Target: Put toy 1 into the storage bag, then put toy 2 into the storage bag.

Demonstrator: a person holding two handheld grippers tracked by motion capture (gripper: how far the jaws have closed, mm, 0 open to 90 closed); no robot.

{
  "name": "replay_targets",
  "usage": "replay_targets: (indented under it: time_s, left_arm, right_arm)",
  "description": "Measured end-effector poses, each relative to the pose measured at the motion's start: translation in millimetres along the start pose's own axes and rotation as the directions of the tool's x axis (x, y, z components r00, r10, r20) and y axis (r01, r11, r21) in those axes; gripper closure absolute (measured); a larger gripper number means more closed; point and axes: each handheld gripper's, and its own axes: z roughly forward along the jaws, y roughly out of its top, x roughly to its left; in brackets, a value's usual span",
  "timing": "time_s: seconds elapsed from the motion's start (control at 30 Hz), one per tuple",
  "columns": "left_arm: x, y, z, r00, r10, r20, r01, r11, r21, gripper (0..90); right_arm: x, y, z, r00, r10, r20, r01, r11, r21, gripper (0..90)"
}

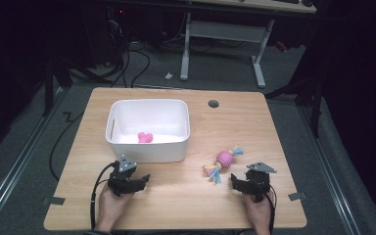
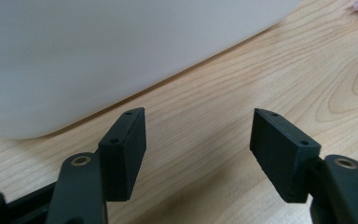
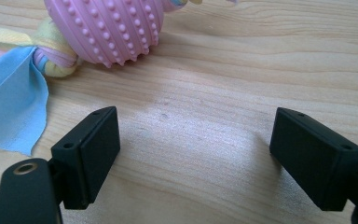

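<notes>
One white bin [image 1: 148,128], one pink toy [image 1: 145,138] inside, one knobbed rope toy [image 1: 223,158]; left gripper [image 2: 198,135] and right gripper [image 3: 193,149] jaws released, empty, over the desk [image 1: 186,196].

In the high view the bench [image 1: 186,191] is evenly lit from above, while the floor and room around it sink into deep darkness, blackest at the far left and right corners. Shadows on the wood are soft and short. The white bin [image 1: 148,128] is bright, nearly washed out on its inner floor. This view is somewhat grainy and soft.

In the left gripper view the bin wall [image 2: 121,46] is a pale, featureless, out-of-focus expanse; the wood grain beyond is sharp.

In the right gripper view a soft sheen lies on the wood between the black pads [image 3: 93,149], and the pink ball [image 3: 107,28] is crisp.
</notes>
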Motion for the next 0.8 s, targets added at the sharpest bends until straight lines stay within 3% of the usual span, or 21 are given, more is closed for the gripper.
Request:
replay_targets:
  time_s: [0.57, 0.8]
  left_arm:
    - [-3.9, 1.1, 19.6, 0.9996, 0.012, -0.025, -0.013, 0.9999, -0.008, 36.3]
    - [-5.6, -0.5, 21.9, 0.9983, 0.040, -0.043, -0.041, 0.9989, -0.021, 35.4]
  right_arm:
    - [-0.3, 0.4, 0.4, 1.0000, -0.001, -0.001, 0.001, 1.000, 0.000, 15.7]
    - [-0.7, 1.1, 1.3, 1.0000, -0.004, -0.002, 0.004, 1.000, -0.001, 15.6]
